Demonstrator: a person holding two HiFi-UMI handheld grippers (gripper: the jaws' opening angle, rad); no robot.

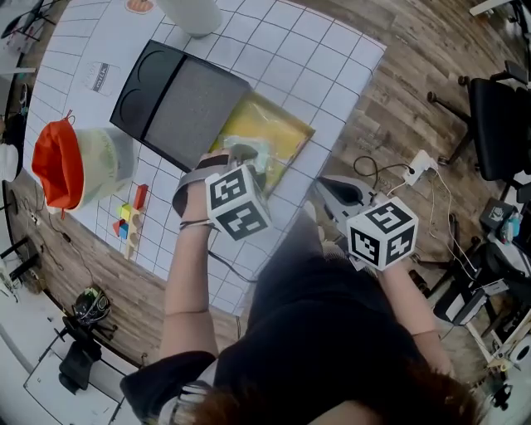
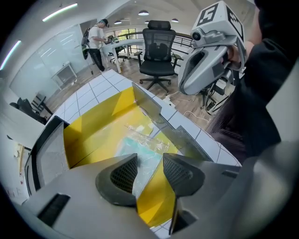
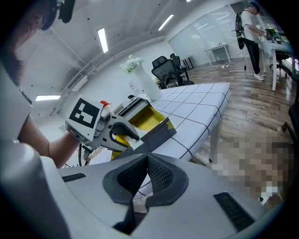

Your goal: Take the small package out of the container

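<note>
A shallow container [image 1: 286, 133] with a yellow inside lies open on the white gridded table. In it rests the small package [image 1: 259, 154], a clear film bag with pale teal contents [image 2: 140, 145]. My left gripper [image 1: 245, 158] reaches down into the container. Its jaws [image 2: 149, 161] stand open, one on each side of the package's near end. The right gripper [image 1: 328, 188] hovers off the table's right edge, apart from the container, with jaws shut [image 3: 147, 161] and empty. The right gripper view shows the left gripper [image 3: 128, 137] at the container's yellow wall [image 3: 145, 119].
A dark grey lid or tray [image 1: 178, 100] lies against the container's far-left side. A red-orange bag beside a clear tub [image 1: 62, 166], coloured blocks [image 1: 129, 220] and a white vase [image 1: 191, 12] stand on the table. Cables and office chairs [image 2: 159, 42] occupy the wooden floor.
</note>
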